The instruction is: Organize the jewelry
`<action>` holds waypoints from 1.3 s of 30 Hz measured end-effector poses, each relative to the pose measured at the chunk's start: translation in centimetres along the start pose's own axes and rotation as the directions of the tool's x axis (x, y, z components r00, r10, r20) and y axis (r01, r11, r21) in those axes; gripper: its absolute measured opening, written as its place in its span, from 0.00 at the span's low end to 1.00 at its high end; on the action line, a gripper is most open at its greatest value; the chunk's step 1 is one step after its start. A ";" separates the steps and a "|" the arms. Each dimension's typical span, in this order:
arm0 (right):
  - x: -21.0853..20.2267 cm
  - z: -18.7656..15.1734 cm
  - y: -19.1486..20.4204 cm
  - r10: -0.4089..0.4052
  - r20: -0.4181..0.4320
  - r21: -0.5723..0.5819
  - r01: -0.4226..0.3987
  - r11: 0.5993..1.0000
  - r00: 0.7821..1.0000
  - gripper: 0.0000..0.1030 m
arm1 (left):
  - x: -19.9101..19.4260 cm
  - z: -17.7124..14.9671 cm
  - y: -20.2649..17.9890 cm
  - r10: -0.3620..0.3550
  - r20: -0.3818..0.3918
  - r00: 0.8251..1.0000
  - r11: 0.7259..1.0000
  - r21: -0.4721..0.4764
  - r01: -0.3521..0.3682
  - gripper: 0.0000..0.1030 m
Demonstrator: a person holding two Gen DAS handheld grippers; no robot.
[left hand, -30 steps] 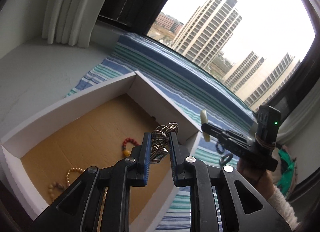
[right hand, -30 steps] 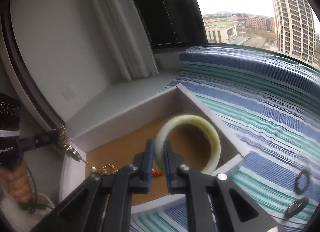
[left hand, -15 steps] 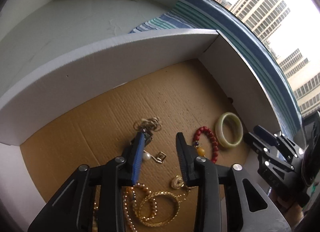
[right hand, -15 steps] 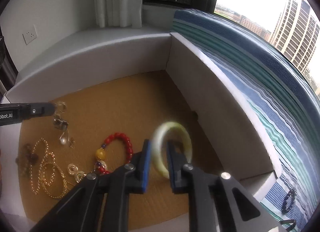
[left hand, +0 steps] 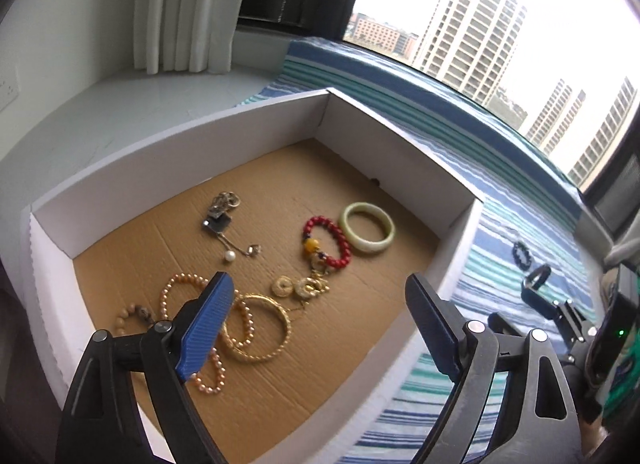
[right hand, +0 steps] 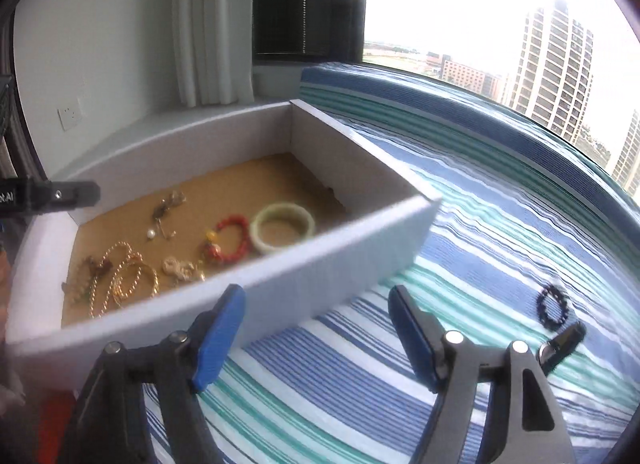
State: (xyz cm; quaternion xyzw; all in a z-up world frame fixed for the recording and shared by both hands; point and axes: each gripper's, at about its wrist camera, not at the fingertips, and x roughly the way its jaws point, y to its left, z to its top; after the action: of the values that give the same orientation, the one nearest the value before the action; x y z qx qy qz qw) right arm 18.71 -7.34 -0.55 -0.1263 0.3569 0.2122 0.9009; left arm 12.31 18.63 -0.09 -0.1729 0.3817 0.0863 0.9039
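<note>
- Inside shallow white foam-walled box [left hand: 256, 132] with brown cardboard floor: pale green jade bangle [left hand: 367, 227] lying flat near the right wall, red bead bracelet with amber bead [left hand: 327, 239] touching it on the left.
- Further left in the box: silver pendant chain with pearl drop [left hand: 224, 220], small gold filigree charms [left hand: 300, 286], gold bangles [left hand: 256, 328], peach pearl strands [left hand: 188, 292].
- Outside, not yet boxed: dark beaded bracelet [right hand: 553, 306] and small dark ring-like piece [left hand: 536, 278] lying on the blue-and-green striped cloth [right hand: 460, 224].
- Left tongs [left hand: 318, 322] above the box, spreading apart, nothing between the blue pads.
- Right tongs [right hand: 314, 332] over the cloth just outside the near wall, likewise spreading, empty.
- Judged mostly done; two loose pieces on the cloth left to collect.
</note>
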 end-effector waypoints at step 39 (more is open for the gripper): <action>-9.0 -21.7 -9.7 -0.353 -0.103 0.330 0.367 0.870 0.930 0.77 | 4.8 -17.7 -16.8 -0.139 -0.256 0.957 0.902 0.365 0.229 0.94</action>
State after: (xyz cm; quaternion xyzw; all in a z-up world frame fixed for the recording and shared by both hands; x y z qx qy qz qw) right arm 4.65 -26.74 -8.99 -0.0357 0.3763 -0.0274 0.9254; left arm 8.74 -3.51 -10.90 -0.0331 0.4726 -0.0978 0.8752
